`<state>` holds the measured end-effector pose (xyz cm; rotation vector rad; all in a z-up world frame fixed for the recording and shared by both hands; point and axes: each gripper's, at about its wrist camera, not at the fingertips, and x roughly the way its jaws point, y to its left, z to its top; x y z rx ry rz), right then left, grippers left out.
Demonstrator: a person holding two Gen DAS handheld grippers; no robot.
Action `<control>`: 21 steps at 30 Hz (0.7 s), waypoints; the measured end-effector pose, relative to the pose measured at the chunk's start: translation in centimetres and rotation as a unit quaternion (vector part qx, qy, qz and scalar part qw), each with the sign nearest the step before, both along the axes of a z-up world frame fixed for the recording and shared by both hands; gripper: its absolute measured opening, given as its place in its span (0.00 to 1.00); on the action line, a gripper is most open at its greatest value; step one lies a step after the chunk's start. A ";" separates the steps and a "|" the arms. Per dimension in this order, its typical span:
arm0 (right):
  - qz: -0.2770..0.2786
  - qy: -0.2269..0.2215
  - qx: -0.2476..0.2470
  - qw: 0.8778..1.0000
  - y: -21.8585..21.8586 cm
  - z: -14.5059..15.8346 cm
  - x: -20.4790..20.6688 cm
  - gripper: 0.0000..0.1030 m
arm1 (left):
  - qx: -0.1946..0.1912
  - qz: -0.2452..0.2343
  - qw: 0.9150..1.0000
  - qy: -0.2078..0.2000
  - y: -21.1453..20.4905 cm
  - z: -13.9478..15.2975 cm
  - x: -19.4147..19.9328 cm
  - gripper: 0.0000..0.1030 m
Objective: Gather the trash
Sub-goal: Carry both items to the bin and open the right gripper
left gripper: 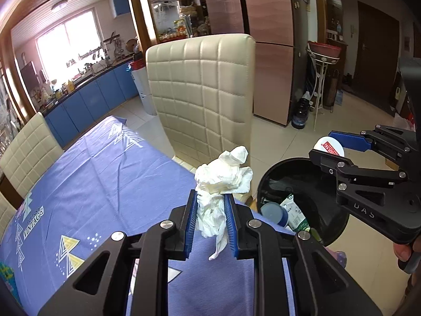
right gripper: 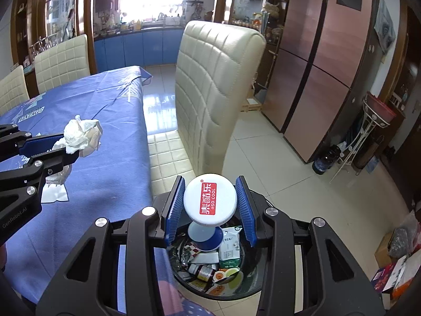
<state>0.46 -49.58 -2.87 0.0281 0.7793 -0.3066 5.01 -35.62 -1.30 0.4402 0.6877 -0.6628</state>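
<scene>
My left gripper (left gripper: 211, 197) is shut on a crumpled white tissue (left gripper: 223, 176), held over the edge of the blue tablecloth (left gripper: 105, 184). The same gripper (right gripper: 69, 146) and tissue (right gripper: 81, 134) show at the left in the right wrist view. My right gripper (right gripper: 210, 187) is shut on a white container with a red label (right gripper: 210, 201), directly above the black trash bin (right gripper: 252, 289). That bin holds several pieces of trash, among them a carton (right gripper: 229, 250) and a blue and white cup (right gripper: 204, 237). In the left wrist view the right gripper (left gripper: 325, 143) holds the container (left gripper: 329, 146) over the bin (left gripper: 271, 173).
A cream quilted chair (right gripper: 210, 100) stands by the table just behind the bin. More cream chairs (right gripper: 61, 60) line the table's far side. A copper fridge (right gripper: 323, 60), a metal stand (right gripper: 368, 126) and a dark bottle (right gripper: 325, 160) are on the right. Boxes (right gripper: 394, 268) lie on the floor.
</scene>
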 end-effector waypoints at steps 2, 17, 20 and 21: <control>-0.005 -0.001 0.005 1.000 -0.8 -0.1 -0.3 0.40 | 0.002 -0.006 1.000 0.000 -0.9 -0.1 -0.2 0.20; -0.041 -0.024 0.017 0.999 -4.5 0.1 -0.8 0.55 | 0.012 -0.025 1.000 0.005 -4.6 -0.6 -0.7 0.20; -0.072 -0.046 -0.004 0.996 -5.3 0.4 -1.6 0.76 | 0.012 -0.029 0.999 0.007 -5.1 -0.7 -0.8 0.20; -0.076 -0.047 -0.006 0.996 -5.6 0.4 -1.8 0.76 | 0.013 -0.031 0.999 0.007 -5.4 -0.7 -1.0 0.20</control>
